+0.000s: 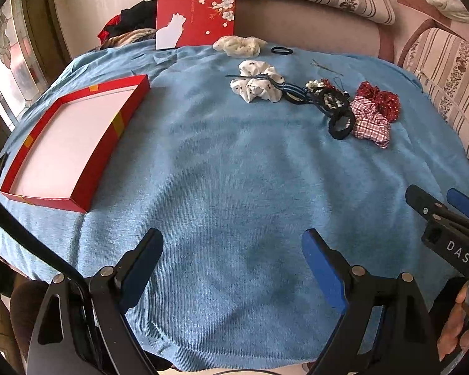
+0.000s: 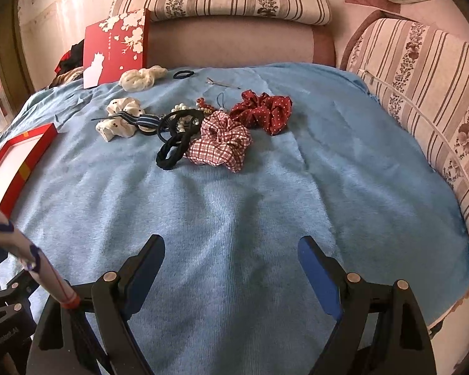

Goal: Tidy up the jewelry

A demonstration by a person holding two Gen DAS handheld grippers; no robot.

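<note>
A red open box (image 1: 68,143) with a white floor lies empty at the left on the blue cloth; its corner shows in the right wrist view (image 2: 18,156). A pile of hair accessories lies far ahead: a red checked scrunchie (image 2: 220,143), a red dotted scrunchie (image 2: 262,111), a black twisted hair tie (image 2: 172,153), a white dotted scrunchie (image 2: 120,118), pearl beads (image 2: 179,109). The same checked scrunchie (image 1: 370,122) and white scrunchie (image 1: 256,86) show in the left wrist view. My left gripper (image 1: 233,259) and right gripper (image 2: 231,262) are open and empty, low over the near cloth.
The red box lid (image 1: 197,12) leans upright at the back. A cream scrunchie (image 2: 142,76), a thin black hair tie (image 2: 183,74) and a metal hair clip (image 2: 222,83) lie behind the pile. Striped sofa cushions (image 2: 422,87) border the cloth at the back and right.
</note>
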